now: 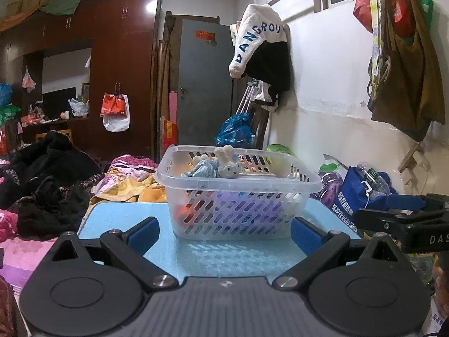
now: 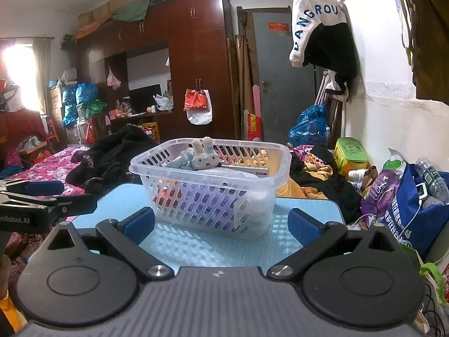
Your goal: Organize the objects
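Note:
A clear plastic basket (image 1: 308,186) with slotted walls stands on a small light-blue table (image 1: 118,216). On top of its contents lies a grey rabbit plush (image 1: 228,165) in blue cloth, and orange and purple things show through the walls. My left gripper (image 1: 226,231) is open just in front of the basket, with nothing between its blue pads. In the right wrist view the same basket (image 2: 146,168) with the rabbit plush (image 2: 203,157) sits on the table (image 2: 308,205), and my right gripper (image 2: 221,224) is open before it, holding nothing.
The other gripper (image 1: 404,219) shows at the right edge of the left view, and at the left edge (image 2: 36,196) of the right view. Dark clothes (image 1: 47,179) and bedding lie left of the table. A blue bag (image 2: 415,210) and bottles crowd the right wall.

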A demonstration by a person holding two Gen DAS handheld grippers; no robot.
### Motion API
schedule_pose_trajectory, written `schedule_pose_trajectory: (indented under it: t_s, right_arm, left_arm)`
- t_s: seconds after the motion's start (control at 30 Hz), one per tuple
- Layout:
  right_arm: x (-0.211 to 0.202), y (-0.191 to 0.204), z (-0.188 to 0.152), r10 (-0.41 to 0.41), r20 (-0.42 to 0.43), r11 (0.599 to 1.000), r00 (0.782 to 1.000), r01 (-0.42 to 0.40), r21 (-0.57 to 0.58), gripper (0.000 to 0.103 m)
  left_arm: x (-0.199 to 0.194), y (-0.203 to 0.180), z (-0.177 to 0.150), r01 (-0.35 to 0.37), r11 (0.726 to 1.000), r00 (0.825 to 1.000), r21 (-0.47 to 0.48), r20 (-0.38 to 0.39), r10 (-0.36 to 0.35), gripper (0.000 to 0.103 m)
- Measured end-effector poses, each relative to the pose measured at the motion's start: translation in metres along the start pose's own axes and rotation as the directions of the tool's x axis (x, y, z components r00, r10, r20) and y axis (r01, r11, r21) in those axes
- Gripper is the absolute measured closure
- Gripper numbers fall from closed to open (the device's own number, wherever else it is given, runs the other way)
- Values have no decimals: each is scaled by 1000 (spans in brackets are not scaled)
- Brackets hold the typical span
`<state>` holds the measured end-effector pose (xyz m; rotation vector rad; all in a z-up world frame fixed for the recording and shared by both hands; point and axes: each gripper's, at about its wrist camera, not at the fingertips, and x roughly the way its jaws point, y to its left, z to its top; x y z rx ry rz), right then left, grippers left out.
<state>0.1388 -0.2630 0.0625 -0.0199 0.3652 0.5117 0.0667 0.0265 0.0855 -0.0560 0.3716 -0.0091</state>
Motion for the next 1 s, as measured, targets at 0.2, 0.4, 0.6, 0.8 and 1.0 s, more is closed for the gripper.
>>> schedule_pose_trajectory:
  t_s: [0.2, 0.4, 0.6, 0.8, 1.0]
  right_arm:
    - [1, -1, -1, 0, 0, 1000, 1000, 0, 1, 0]
    - [2, 0, -2, 0, -2, 1000, 1000, 0, -10, 0]
    - [3, 1, -2, -3, -2, 1000, 1000, 3, -10, 0]
    - [5, 1, -3, -4, -5, 1000, 1000, 4, -5, 0]
    - [7, 2, -4, -3, -8, 1000, 1000, 3, -6, 0]
  left_arm:
    - [2, 0, 0, -3, 1000, 1000, 2, 1, 3, 2]
    - [5, -2, -1, -1, 1000, 1000, 9, -9, 1, 2]
    - [6, -4, -2, -1, 1000, 1000, 13, -6, 1, 2]
    - [7, -5, -3, -13, 1000, 1000, 13, 9, 13, 2]
    - [7, -9, -3, -31, 999, 999, 25, 18, 30, 2]
